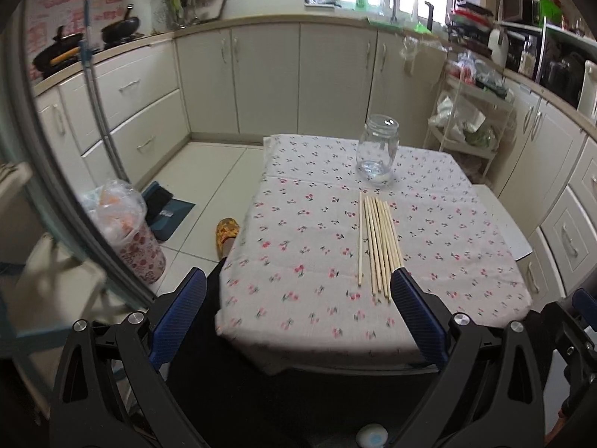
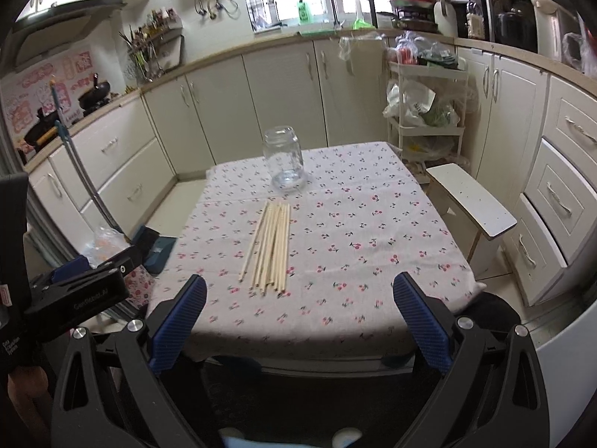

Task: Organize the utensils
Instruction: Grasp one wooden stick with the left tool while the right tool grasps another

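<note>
Many thin, light, stiff chopsticks (image 2: pixel 269 244) lie by a breakable glass jar (image 2: pixel 283 160); pinch their middles. Both jaws are spread wide.

On my feeds the desk (image 2: pixel 373 224) wears a pale grey cloth dotted with small pink-red cherries on dark stems, and the chopsticks (image 2: pixel 270 246) lying on it are plain light wood before a clear glass jar (image 2: pixel 282 156). Both tongs, left (image 1: pixel 298 306) and right (image 2: pixel 300 306), have textured blue pads on black arms. Cream cabinets (image 2: pixel 280 97) line the far wall.
</note>
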